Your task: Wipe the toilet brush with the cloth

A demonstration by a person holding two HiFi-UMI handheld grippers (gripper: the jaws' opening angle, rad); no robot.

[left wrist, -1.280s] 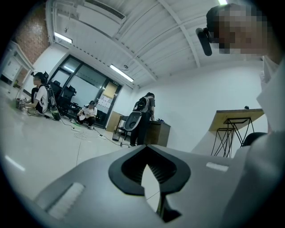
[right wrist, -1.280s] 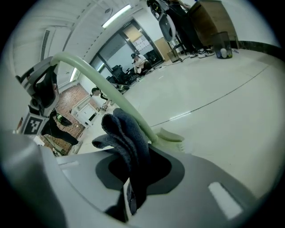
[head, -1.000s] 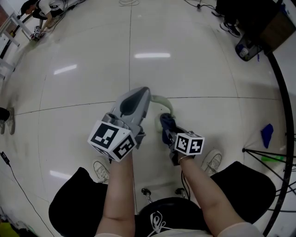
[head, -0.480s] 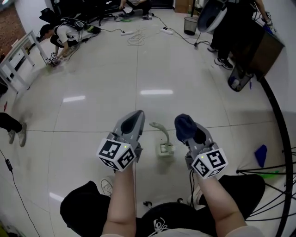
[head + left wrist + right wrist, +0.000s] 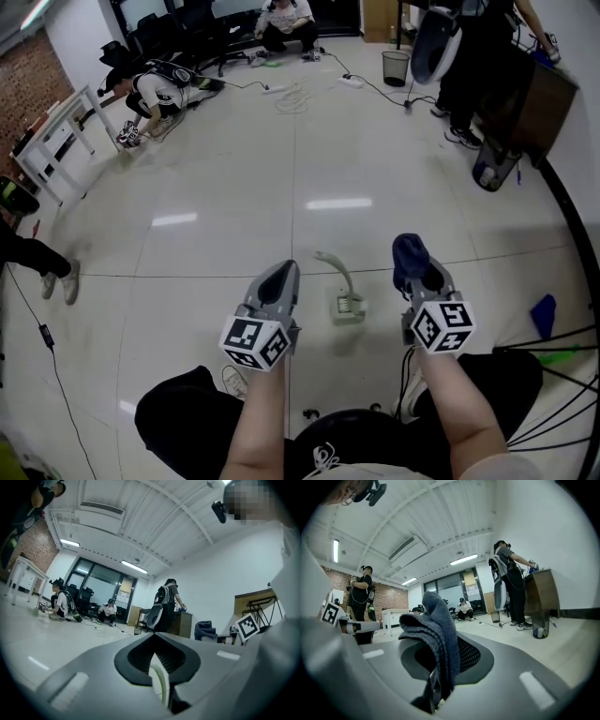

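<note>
The pale green toilet brush (image 5: 342, 289) lies on the white tiled floor between my two grippers, touching neither, its curved handle pointing away and its head nearer me. My left gripper (image 5: 283, 271) hovers to the left of it, jaws shut with nothing held. In the left gripper view, the left gripper (image 5: 155, 644) shows only a thin pale slit between its dark pads. My right gripper (image 5: 411, 255) is to the right of the brush, shut on a dark blue cloth (image 5: 408, 248). That cloth (image 5: 437, 625) stands up in folds out of the right gripper (image 5: 438, 667).
Several people crouch or stand at the far end of the room (image 5: 159, 77), near cables and a waste bin (image 5: 396, 64). A white table (image 5: 52, 136) is at the left. A blue object (image 5: 542, 313) and black stand legs (image 5: 562, 361) are at the right. A stool base (image 5: 333, 412) sits under me.
Both grippers rose off the brush and drew apart, the right one carrying the cloth to the right. The brush stays on the floor. The head view tilted up.
</note>
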